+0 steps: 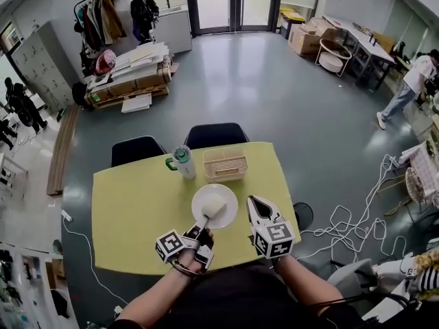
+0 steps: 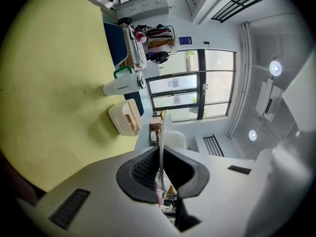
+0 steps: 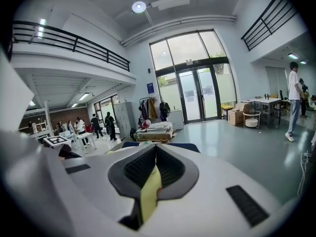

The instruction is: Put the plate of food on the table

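A white plate point(image 1: 215, 205) with a pale piece of food point(image 1: 216, 204) on it is over the middle of the yellow table point(image 1: 130, 218). My left gripper point(image 1: 205, 220) is shut on the plate's near rim. In the left gripper view the plate point(image 2: 161, 132) shows edge-on, pinched between the dark pads point(image 2: 143, 172) of the left gripper point(image 2: 160, 154). I cannot tell whether the plate rests on the table. My right gripper point(image 1: 253, 201) hovers just right of the plate, shut and holding nothing. In the right gripper view the right gripper point(image 3: 155, 152) has its jaws together.
A white bottle point(image 1: 184, 162) with a green lid and a slatted wooden box point(image 1: 225, 163) stand at the table's far side. Two dark chairs point(image 1: 215, 135) are behind the table. White cables point(image 1: 357, 218) lie on the floor to the right.
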Action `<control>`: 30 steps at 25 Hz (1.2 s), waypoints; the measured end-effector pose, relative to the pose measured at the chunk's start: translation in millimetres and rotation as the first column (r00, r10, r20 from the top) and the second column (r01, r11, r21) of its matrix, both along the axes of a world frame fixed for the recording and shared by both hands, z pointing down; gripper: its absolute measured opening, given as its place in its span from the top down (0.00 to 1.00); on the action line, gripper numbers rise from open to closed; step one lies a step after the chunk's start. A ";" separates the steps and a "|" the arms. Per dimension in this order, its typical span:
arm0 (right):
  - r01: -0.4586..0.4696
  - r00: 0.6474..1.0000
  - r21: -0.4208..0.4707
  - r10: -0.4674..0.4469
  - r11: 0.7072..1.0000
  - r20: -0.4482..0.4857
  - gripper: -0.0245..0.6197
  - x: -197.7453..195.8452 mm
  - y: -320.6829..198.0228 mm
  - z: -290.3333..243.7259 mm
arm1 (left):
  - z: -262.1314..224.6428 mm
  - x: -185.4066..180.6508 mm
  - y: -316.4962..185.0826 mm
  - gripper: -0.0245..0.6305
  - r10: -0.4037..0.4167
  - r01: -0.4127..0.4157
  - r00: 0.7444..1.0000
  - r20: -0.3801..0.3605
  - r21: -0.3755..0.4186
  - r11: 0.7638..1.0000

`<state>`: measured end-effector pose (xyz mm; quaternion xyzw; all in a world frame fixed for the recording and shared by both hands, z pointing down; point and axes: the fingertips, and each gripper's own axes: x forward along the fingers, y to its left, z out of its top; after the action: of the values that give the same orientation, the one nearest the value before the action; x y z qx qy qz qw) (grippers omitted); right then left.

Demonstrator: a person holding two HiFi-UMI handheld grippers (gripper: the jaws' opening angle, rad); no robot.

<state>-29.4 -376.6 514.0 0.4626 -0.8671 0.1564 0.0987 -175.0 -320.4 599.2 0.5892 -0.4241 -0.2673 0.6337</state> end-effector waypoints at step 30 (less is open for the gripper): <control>0.034 0.999 -0.066 -0.034 0.997 0.004 0.94 55.5 -32.3 25.8 | 150.4 46.0 -74.1 0.93 0.092 -0.092 0.996 -0.009 -0.037 0.995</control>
<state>26.1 -408.9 539.7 0.4439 -0.8694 0.1837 0.1154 -129.1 -394.5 749.6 0.5953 -0.3990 -0.2320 0.6578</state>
